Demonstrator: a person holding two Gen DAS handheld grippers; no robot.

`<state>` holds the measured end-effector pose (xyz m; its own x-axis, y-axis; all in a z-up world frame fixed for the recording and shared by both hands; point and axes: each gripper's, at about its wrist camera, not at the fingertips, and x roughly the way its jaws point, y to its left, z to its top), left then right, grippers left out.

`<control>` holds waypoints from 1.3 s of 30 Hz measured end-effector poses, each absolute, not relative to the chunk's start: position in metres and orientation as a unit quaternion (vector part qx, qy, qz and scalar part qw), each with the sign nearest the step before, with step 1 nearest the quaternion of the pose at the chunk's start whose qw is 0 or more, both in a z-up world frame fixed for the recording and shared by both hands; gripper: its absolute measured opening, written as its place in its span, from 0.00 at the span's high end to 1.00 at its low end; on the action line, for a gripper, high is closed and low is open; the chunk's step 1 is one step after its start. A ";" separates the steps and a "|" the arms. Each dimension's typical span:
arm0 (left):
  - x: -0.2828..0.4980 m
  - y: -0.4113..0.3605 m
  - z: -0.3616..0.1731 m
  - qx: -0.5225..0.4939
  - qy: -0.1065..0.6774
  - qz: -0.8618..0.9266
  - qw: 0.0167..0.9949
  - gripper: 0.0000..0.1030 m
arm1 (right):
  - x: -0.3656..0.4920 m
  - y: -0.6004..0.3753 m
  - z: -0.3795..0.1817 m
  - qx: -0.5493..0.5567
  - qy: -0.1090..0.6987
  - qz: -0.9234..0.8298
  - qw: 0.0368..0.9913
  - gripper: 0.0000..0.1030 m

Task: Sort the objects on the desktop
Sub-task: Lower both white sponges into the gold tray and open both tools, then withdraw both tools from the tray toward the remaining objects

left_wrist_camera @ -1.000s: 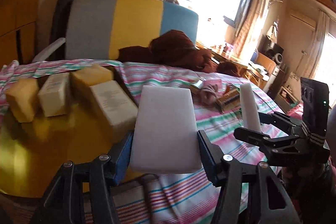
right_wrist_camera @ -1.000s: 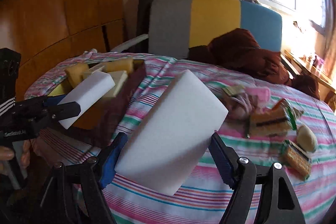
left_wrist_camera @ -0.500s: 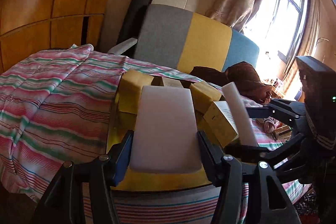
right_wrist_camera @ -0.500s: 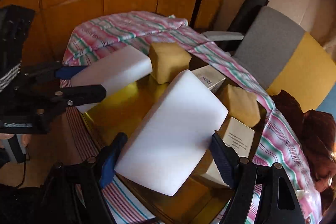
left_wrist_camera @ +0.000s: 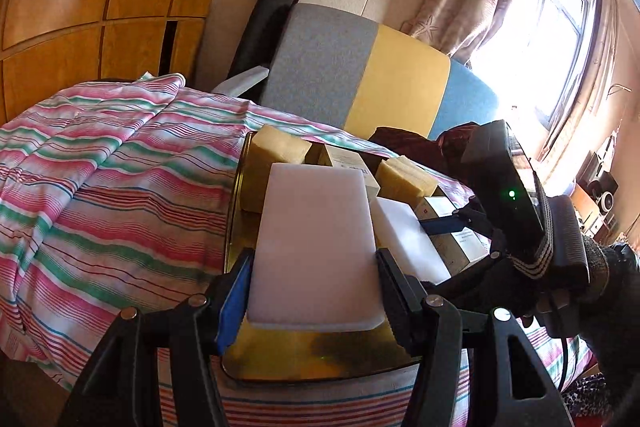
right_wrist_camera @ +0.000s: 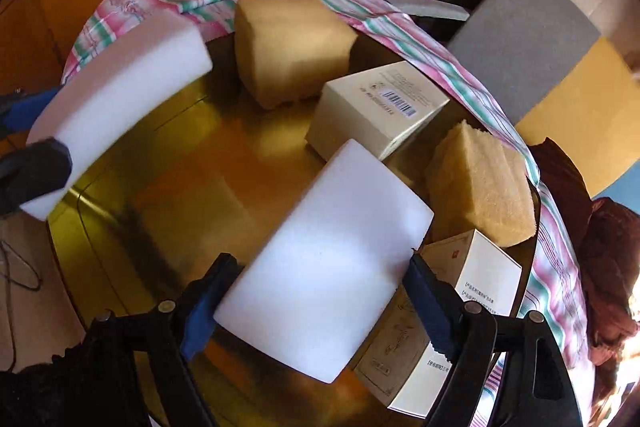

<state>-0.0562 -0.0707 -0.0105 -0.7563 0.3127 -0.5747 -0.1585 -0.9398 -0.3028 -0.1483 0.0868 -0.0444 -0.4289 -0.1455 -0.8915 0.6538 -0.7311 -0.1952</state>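
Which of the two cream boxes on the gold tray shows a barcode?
The far box, lying between the two yellow sponges, shows a barcode on its top face. The other box, nearest the right tongs, shows only printed text and a line drawing.

Bare room on the near half of the shiny gold tray [right_wrist_camera: 132, 195]

Two tan sponge blocks [right_wrist_camera: 288, 47] and two cream cardboard boxes [right_wrist_camera: 376, 107] crowd its far and right edges.

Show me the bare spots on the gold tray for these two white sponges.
The gold tray is bare on its near-left part, between the left gripper's white sponge and the right gripper's white sponge. The far and right side is crowded: two yellow sponges and two boxes.
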 end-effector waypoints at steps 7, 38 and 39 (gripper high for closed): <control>-0.061 -0.063 -0.012 -0.340 -0.112 0.925 0.127 0.41 | -0.147 0.099 -0.030 0.454 0.230 -0.815 0.275 0.10; -0.116 0.055 -0.038 -0.463 -0.066 0.862 0.195 0.37 | -0.123 0.223 0.027 0.360 0.019 -0.919 0.160 0.08; -0.115 0.056 -0.038 -0.461 -0.069 0.863 0.194 0.36 | -0.123 0.225 0.026 0.360 0.018 -0.919 0.160 0.08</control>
